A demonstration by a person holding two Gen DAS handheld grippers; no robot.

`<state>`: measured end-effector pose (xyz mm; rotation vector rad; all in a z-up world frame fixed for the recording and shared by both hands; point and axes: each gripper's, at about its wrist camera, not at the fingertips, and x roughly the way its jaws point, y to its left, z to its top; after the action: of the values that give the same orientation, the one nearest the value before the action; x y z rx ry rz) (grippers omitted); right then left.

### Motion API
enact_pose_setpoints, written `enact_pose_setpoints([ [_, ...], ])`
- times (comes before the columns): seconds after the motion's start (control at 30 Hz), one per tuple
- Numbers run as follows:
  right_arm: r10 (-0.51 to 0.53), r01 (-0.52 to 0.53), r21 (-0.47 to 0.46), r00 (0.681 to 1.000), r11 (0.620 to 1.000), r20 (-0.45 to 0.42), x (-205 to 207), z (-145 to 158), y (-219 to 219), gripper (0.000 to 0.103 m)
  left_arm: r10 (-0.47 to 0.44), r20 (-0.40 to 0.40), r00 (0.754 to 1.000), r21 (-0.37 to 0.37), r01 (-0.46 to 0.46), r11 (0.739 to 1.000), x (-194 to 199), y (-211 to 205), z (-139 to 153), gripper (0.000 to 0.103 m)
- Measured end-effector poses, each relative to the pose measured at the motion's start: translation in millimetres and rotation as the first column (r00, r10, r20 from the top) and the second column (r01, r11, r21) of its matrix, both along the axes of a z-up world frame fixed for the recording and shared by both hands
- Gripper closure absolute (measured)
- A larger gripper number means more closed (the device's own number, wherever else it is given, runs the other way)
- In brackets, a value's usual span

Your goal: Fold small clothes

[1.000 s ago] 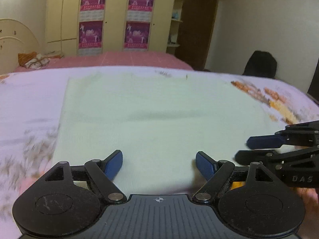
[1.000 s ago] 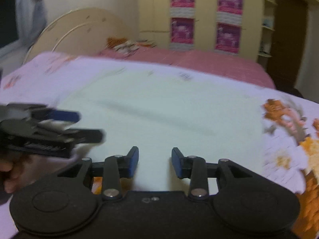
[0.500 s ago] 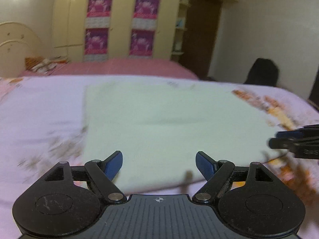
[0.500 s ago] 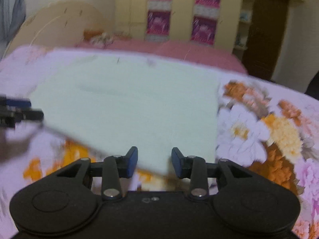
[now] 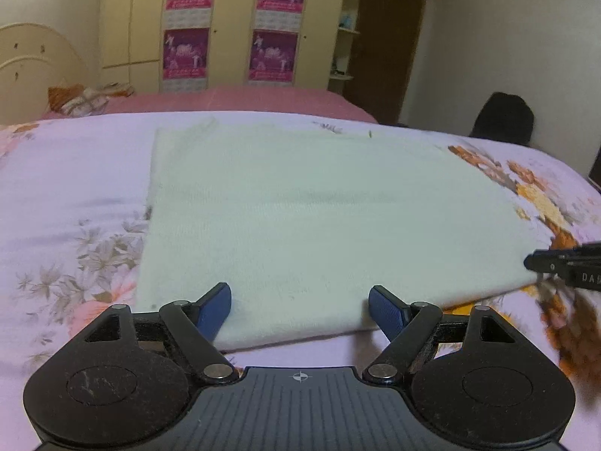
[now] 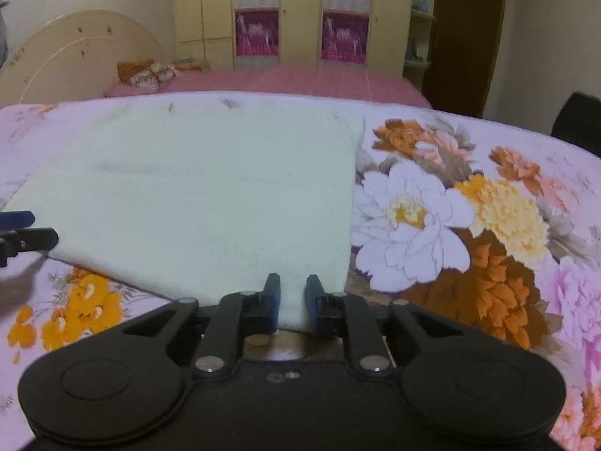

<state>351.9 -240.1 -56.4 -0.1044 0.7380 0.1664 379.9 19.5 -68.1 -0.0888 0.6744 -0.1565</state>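
A pale green cloth (image 5: 300, 218) lies flat on the floral bedsheet, a rectangle seen in both views (image 6: 203, 195). My left gripper (image 5: 299, 306) is open, its blue pads spread over the cloth's near edge toward its left corner. My right gripper (image 6: 293, 300) has its pads closed narrowly on the cloth's near right corner, with cloth between them. The right gripper's tip shows at the right edge of the left wrist view (image 5: 563, 267). The left gripper's tip shows at the left edge of the right wrist view (image 6: 22, 233).
The bedsheet (image 6: 469, 206) has large flowers right of the cloth. A pink bed (image 5: 240, 99) with a small orange and white pile (image 5: 80, 99) lies behind. A wardrobe with posters (image 5: 229, 26) and a dark chair (image 5: 503, 116) stand beyond.
The two grippers have moved apart along the near edge, left toward the left corner, right toward the right corner. The right gripper's pads have narrowed onto the cloth corner.
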Motion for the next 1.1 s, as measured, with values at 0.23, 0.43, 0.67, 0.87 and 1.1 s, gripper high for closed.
enact_pose_setpoints([
  [0.23, -0.002, 0.002, 0.043, 1.000, 0.999, 0.017, -10.4, 14.0, 3.7, 0.084, 0.129, -0.024, 0.991, -0.289, -0.130, 0.949, -32.4, 41.1, 2.6, 0.023],
  [0.43, 0.015, -0.018, 0.091, 0.999, 0.996, 0.028, -10.1, 15.6, 6.4, 0.084, 0.284, -0.135, 0.949, -0.573, -0.309, 0.759, -38.7, 77.3, -39.5, 0.040],
  [0.67, 0.024, -0.028, 0.198, 0.999, 0.980, 0.023, 11.9, 20.6, 17.3, 0.083, 0.403, -0.139, 0.905, -0.666, -0.386, 0.638, 7.2, 78.8, -57.3, 0.043],
  [0.87, 0.022, -0.028, 0.298, 0.999, 0.954, 0.024, 58.6, 19.5, 31.5, 0.086, 0.490, -0.178, 0.853, -0.683, -0.466, 0.563, 33.3, 64.8, -71.0, 0.064],
  [1.1, 0.098, -0.107, 0.272, 0.994, 0.956, 0.045, 95.9, 9.9, 79.8, 0.091, 0.488, -0.167, 0.857, -0.706, -0.449, 0.547, 50.4, 59.8, -80.0, 0.096],
])
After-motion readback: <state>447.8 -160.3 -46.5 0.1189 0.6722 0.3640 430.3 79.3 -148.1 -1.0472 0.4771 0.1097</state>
